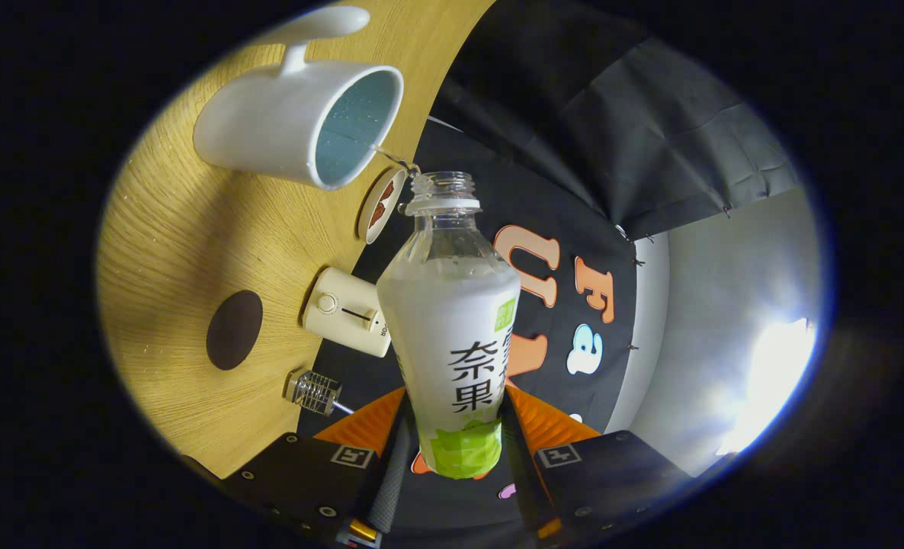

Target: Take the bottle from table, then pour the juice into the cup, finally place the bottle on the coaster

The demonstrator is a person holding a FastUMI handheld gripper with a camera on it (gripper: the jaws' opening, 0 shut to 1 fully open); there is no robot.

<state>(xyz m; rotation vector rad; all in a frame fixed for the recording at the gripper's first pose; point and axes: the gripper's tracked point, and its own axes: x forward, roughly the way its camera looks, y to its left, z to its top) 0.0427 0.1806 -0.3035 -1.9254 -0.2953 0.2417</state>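
Note:
My gripper (pixel 456 427) is shut on a clear plastic bottle (pixel 452 320) with a white and green label, both orange fingers (pixel 368 427) pressing its lower part. The gripper is rolled, so the wooden table (pixel 177 236) stands sideways. The bottle has no cap, and its open mouth (pixel 443 181) points at the white mug (pixel 299 126). A thin stream of liquid runs from the mouth into the mug's opening. The bottle holds pale juice up to its shoulder. A dark round coaster (pixel 234 329) lies on the table, away from the mug.
A small cream box with a knob (pixel 349 311) stands on the table near the coaster. A small round dish with brown pieces (pixel 381 204) sits beside the mug. A clear ribbed object with a metal rod (pixel 313 391) lies near the table's edge.

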